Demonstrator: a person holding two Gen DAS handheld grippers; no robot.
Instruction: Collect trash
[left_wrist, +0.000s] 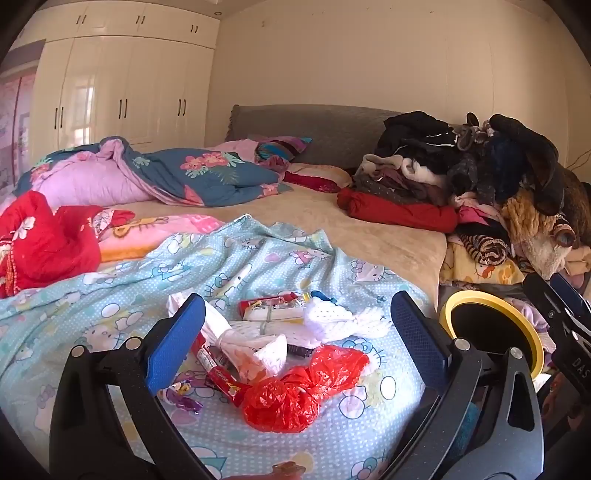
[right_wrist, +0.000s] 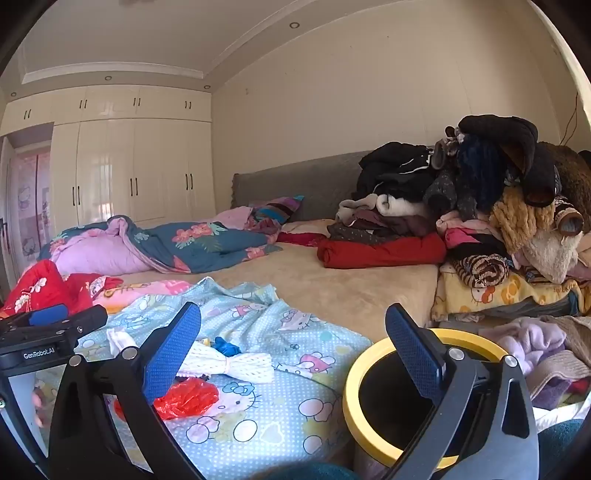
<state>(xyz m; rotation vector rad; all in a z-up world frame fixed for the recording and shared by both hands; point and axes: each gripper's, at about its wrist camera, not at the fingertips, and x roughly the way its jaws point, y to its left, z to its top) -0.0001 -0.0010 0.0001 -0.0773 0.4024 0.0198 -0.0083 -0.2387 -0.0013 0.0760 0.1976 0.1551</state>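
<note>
Trash lies on the light blue cartoon blanket (left_wrist: 110, 295): a crumpled red plastic bag (left_wrist: 299, 391), a white plastic bag (left_wrist: 251, 347), a red snack wrapper (left_wrist: 218, 376), a red and white packet (left_wrist: 273, 306), a white mesh net (left_wrist: 343, 321) and a small purple wrapper (left_wrist: 181, 395). My left gripper (left_wrist: 295, 328) is open and empty, just above the pile. My right gripper (right_wrist: 291, 347) is open and empty, between the pile and a black bin with a yellow rim (right_wrist: 369, 406). The red bag (right_wrist: 188, 398) and mesh net (right_wrist: 229, 362) also show in the right wrist view.
The bin (left_wrist: 495, 325) stands at the bed's right edge. A tall heap of clothes (left_wrist: 461, 177) fills the bed's right side. A floral duvet (left_wrist: 177, 173) and red cloth (left_wrist: 44, 240) lie at the left. White wardrobes (left_wrist: 122, 96) stand behind.
</note>
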